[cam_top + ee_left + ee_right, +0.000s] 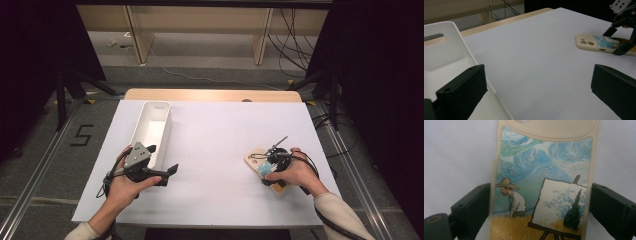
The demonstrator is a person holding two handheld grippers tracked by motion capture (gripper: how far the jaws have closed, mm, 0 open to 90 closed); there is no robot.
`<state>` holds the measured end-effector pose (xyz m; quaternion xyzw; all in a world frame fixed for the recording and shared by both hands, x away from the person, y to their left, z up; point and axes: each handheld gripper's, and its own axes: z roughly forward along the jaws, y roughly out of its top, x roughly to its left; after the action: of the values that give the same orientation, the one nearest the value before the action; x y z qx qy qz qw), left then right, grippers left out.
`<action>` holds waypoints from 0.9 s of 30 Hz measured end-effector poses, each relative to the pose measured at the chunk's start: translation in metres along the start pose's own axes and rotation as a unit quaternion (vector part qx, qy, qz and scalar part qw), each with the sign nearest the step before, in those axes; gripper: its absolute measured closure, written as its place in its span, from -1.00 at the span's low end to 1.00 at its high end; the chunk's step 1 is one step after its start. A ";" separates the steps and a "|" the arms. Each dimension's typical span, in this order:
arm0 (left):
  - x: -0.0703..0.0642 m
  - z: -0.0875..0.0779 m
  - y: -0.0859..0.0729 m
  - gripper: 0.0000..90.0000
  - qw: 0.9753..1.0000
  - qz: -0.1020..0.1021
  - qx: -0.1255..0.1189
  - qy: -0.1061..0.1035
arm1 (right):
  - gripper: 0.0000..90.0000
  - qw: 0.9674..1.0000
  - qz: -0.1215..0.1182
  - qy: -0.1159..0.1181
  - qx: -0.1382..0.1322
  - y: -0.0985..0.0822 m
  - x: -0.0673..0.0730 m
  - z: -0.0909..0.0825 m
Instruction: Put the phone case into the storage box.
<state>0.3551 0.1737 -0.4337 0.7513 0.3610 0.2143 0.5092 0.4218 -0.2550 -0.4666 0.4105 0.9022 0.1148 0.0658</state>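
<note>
We see the phone case (541, 182) lying flat on the white table (215, 150), between the jaws of the right gripper (274, 161), which touch its two sides. The left gripper (536, 92) is spread wide beside the white bin (152, 127), which holds nothing.

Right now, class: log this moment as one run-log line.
right gripper: straddling phone case, grip unclear | left gripper: open, beside white bin | table: white
</note>
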 end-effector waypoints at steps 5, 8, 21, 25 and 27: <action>0.000 0.000 0.000 -1.00 1.000 -0.002 0.000 0.000 | -0.77 1.000 0.003 -0.001 -0.002 0.000 0.000 0.000; 0.000 0.000 0.000 -1.00 1.000 -0.003 -0.001 0.001 | -0.76 1.000 0.005 -0.001 -0.003 0.000 0.000 -0.001; 0.001 0.000 -0.001 -1.00 1.000 -0.003 -0.001 0.001 | -0.74 1.000 0.010 -0.004 -0.006 -0.001 0.001 -0.002; 0.001 0.000 -0.001 -1.00 1.000 -0.004 -0.001 0.002 | -0.74 1.000 0.009 -0.003 -0.008 -0.001 0.001 -0.002; 0.001 0.000 -0.001 -1.00 1.000 -0.004 -0.001 0.002 | -0.73 1.000 0.007 -0.002 -0.009 -0.002 0.001 -0.002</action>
<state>0.3555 0.1745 -0.4342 0.7490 0.3648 0.2141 0.5100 0.4198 -0.2558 -0.4649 0.4164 0.8981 0.1224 0.0707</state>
